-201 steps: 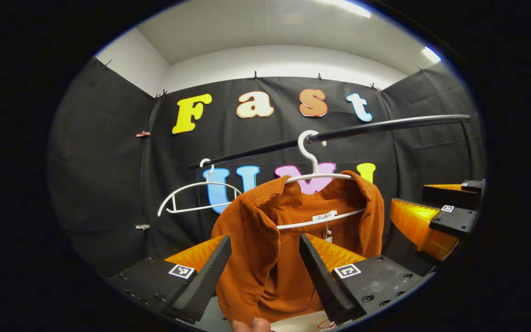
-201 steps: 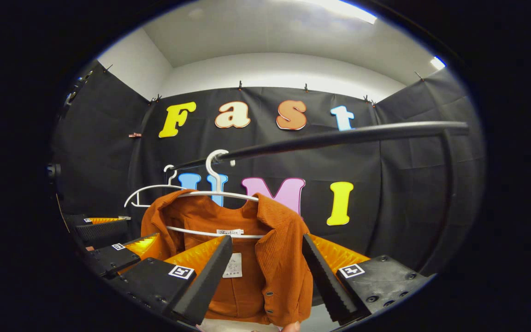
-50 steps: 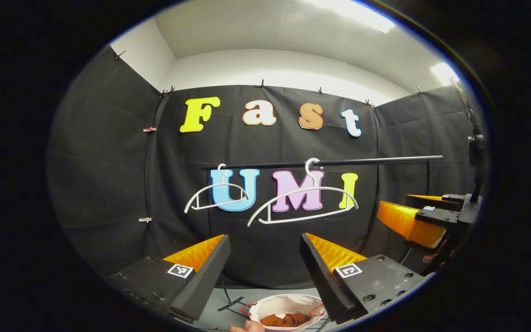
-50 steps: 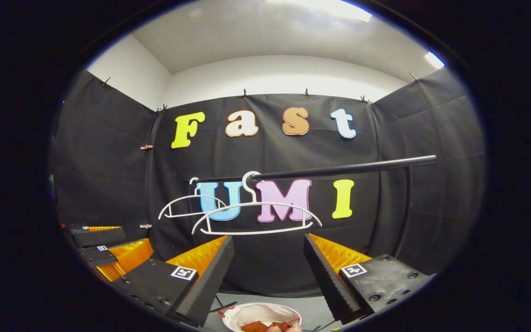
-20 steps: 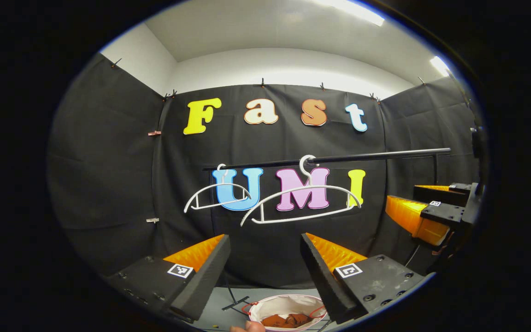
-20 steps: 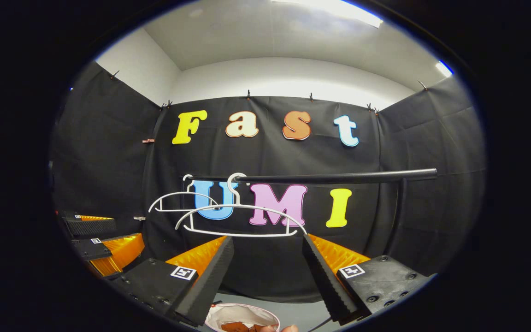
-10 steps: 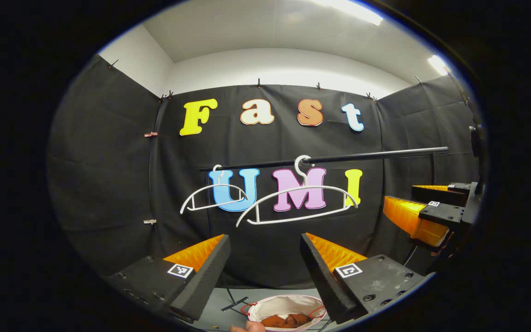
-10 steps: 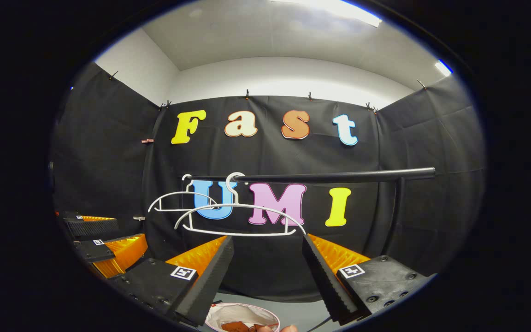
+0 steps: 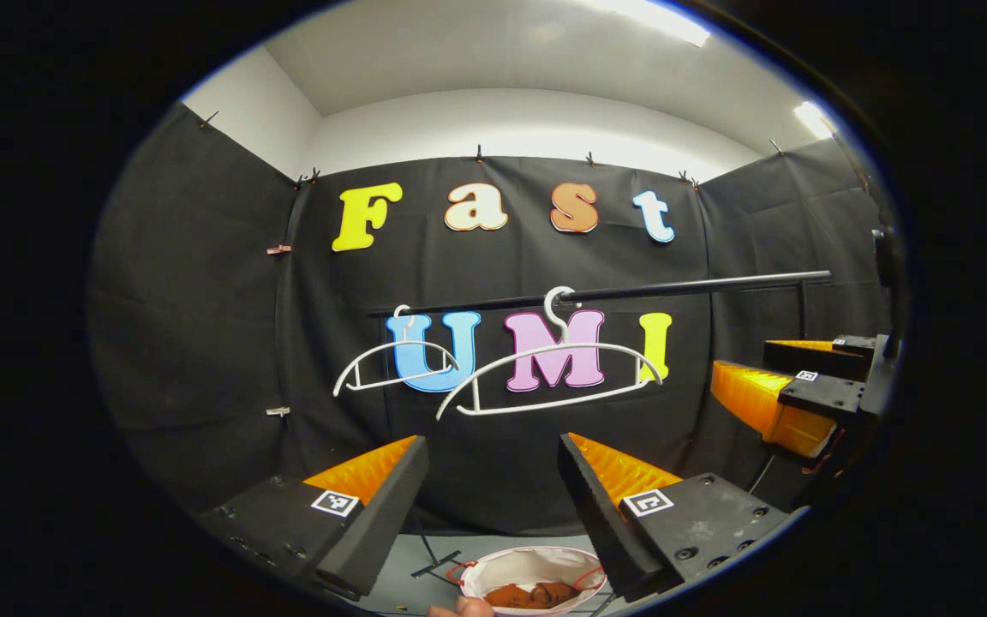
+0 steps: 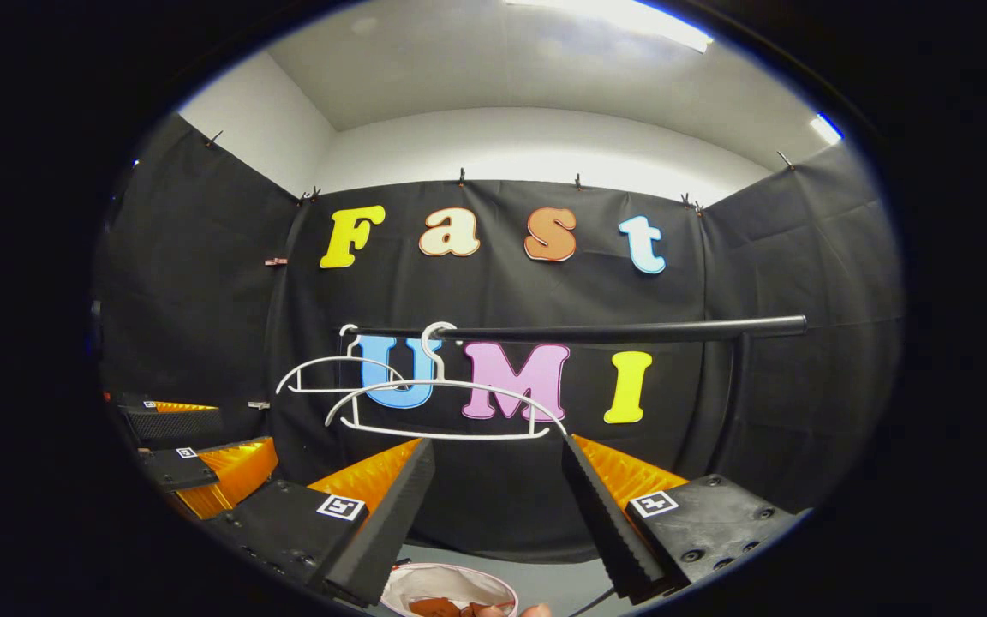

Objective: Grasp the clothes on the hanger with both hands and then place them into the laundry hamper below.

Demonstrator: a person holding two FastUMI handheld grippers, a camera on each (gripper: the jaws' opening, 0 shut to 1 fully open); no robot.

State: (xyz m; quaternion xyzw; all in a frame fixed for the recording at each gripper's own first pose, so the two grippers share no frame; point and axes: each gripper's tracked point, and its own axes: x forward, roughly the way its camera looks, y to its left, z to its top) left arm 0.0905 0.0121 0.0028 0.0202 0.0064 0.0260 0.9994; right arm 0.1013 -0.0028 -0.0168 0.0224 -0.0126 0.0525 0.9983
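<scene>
Task looks done: both white hangers (image 9: 549, 377) bare on the rail (image 9: 631, 294), orange clothes (image 9: 532, 594) lying inside the white laundry hamper (image 9: 536, 566) on the floor. Left hand-held gripper (image 9: 493, 497) and right hand-held gripper (image 10: 498, 506) both released, holding nothing, raised toward the rail; hamper sits below and between each one's fingers, well apart

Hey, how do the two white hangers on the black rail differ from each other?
The nearer hanger looks larger and hangs toward the middle of the rail; the farther hanger looks smaller and hangs at the rail's left end. In the right gripper view the nearer hanger overlaps the farther one. Both are white, bare of clothes, and hooked over the same rail.
</scene>
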